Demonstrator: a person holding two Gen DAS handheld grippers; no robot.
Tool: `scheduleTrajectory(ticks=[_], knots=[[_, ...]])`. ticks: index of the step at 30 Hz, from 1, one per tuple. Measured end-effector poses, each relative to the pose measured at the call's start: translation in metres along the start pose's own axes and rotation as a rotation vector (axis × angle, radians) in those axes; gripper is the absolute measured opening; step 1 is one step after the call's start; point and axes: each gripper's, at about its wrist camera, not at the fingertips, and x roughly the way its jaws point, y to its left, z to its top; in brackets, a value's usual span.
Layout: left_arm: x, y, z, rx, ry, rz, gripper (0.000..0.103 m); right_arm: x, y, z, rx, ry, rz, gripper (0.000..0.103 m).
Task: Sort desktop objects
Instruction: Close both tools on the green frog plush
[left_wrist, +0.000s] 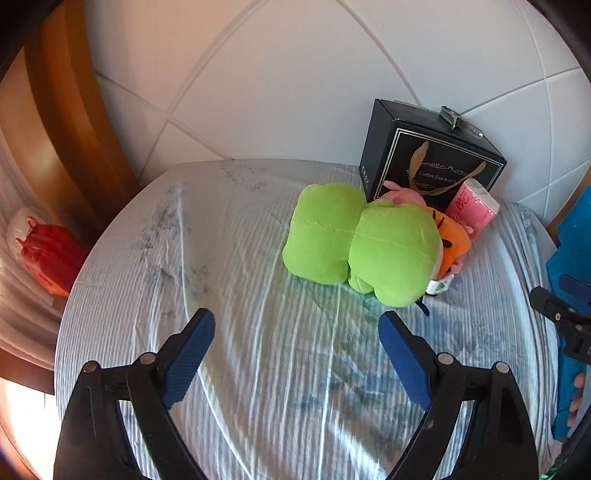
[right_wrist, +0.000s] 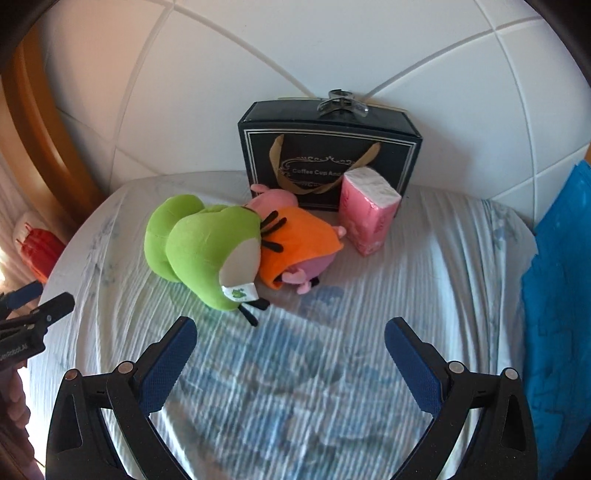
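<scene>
Hovering over the table: left gripper (left_wrist: 297, 326) and right gripper (right_wrist: 290, 334), both with jaws spread wide, nothing between the blue pads (right_wrist: 168, 369), neither touching anything.

Table is covered by a white ribbed cloth (right_wrist: 424, 280) with faded blue print. All the objects sit bunched at the far edge, against the white tiled wall (right_wrist: 295, 44).

- Black gift box (right_wrist: 328, 147), upright against the wall. Gold-framed front panel reads "Coffee Cup And…"; rest of the line is hidden behind the tissue pack. Gold ribbon handle hangs down the front. A clear clip (right_wrist: 341, 101) sits on its top edge.
- Pink tissue pack (right_wrist: 367, 210), standing just in front of the box's right half, tilted a bit. Red writing on the wrapper shows in the left wrist view, not legible.
- Green plush toy (right_wrist: 201, 251), lying on its side left of the box. Small white sewn tag (right_wrist: 240, 291) with a green frog logo near the bottom; no readable text.
- Pink plush in an orange hood (right_wrist: 299, 247), pressed against the green one, between it and the tissue pack.

Off-table: red object (left_wrist: 46, 254) low on the left, blue sheet (right_wrist: 557, 295) along the right edge. Partial lettering "…Robot.AI" on the left gripper body as seen in the right wrist view.
</scene>
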Motion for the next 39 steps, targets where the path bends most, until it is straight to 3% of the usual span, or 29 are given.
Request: scheduleTrajectory(ticks=[7,12,15,20,25,30,32,36,39], knots=[[0.082,-0.028,0.086,0.042,0.016,0.005,0.091,0.057,-0.005,0.034,0.006,0.005,-0.026,0.103],[0.152,-0.04,0.119,0.094,0.071,0.092,0.091,0.084,-0.019,0.041,0.061,0.03,-0.039,0.103],[0.157,-0.039,0.098,0.126,0.076,0.073,0.091,0.094,-0.018,0.038,0.065,0.044,-0.026,0.103],[0.106,-0.02,0.042,0.174,0.009,0.052,0.091,0.097,-0.004,0.039,0.082,0.036,-0.009,0.103],[0.069,0.001,-0.007,0.255,0.049,0.046,0.091,0.101,0.031,0.034,0.072,0.037,0.08,0.103],[0.031,0.029,-0.022,0.187,-0.009,0.02,0.091,0.123,0.079,-0.024,-0.065,0.185,0.166,0.103],[0.028,0.038,-0.027,0.14,-0.017,-0.002,0.091,0.123,0.084,-0.049,-0.061,0.214,0.25,0.103],[0.051,0.037,-0.057,0.135,0.09,-0.059,0.091,0.114,0.084,-0.072,-0.057,0.235,0.28,0.103],[0.056,0.029,-0.089,0.172,0.105,-0.055,0.091,0.105,0.078,-0.08,-0.076,0.235,0.262,0.103]])
